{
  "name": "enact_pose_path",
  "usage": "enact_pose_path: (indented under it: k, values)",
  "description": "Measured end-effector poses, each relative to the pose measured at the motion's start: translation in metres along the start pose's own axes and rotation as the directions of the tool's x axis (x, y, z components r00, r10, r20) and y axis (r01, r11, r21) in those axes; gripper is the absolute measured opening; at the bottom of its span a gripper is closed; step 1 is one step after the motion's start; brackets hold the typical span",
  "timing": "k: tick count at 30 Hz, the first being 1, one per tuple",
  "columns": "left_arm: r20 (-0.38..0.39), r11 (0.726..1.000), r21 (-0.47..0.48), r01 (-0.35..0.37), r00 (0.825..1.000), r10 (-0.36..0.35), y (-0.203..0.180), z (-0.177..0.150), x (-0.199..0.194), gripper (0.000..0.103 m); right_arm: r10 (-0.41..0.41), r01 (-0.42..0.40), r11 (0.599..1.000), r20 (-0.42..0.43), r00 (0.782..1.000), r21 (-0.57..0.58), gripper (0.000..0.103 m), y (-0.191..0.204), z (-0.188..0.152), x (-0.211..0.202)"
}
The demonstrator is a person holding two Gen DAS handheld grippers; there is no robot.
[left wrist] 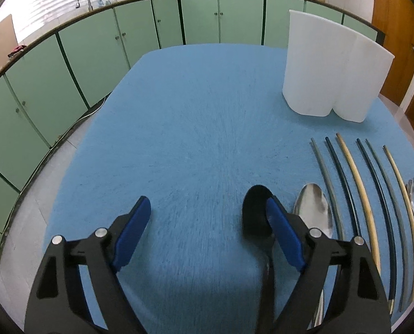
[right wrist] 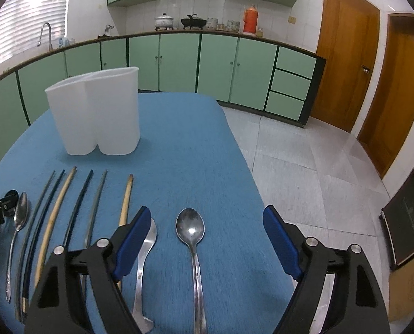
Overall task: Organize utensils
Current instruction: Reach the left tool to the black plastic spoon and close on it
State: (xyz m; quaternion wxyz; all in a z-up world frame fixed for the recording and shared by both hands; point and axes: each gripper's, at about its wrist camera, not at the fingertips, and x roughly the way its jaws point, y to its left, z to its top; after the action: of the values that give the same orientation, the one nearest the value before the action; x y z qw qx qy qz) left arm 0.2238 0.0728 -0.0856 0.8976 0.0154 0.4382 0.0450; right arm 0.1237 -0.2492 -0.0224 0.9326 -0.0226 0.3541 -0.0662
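My left gripper [left wrist: 208,226] stands spread, nothing between its blue pads but bare blue tablecloth [left wrist: 195,128]. Its right pad [left wrist: 283,239] hangs over a black spoon [left wrist: 255,214], whose bowl shows just inside that finger; whether pad and spoon touch I cannot tell from this angle. Just outside the same finger lies a large steel spoon [left wrist: 315,211], and beyond it a row of six chopsticks [left wrist: 357,183] in dark, grey and pale wood.

My right gripper [right wrist: 207,231] is spread too, and a steel spoon [right wrist: 190,228] lies between its fingers, bowl pointing away, clear of both pads. Under its left pad [right wrist: 131,242] lies a flat steel utensil [right wrist: 144,253], perhaps a spoon. The white two-part holder [right wrist: 95,111] stands upright ahead and to the left of it, past the chopstick tips.
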Motion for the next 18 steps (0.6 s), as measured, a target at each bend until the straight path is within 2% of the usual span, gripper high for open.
enact_pose_path:
  k: [18]
  values:
    - [-0.012,0.999,0.052,0.008,1.0,-0.007,-0.01,0.005,-0.002,0.088,0.004,-0.004,1.0,-0.039,0.999,-0.009,0.081,0.004,0.005,0.017]
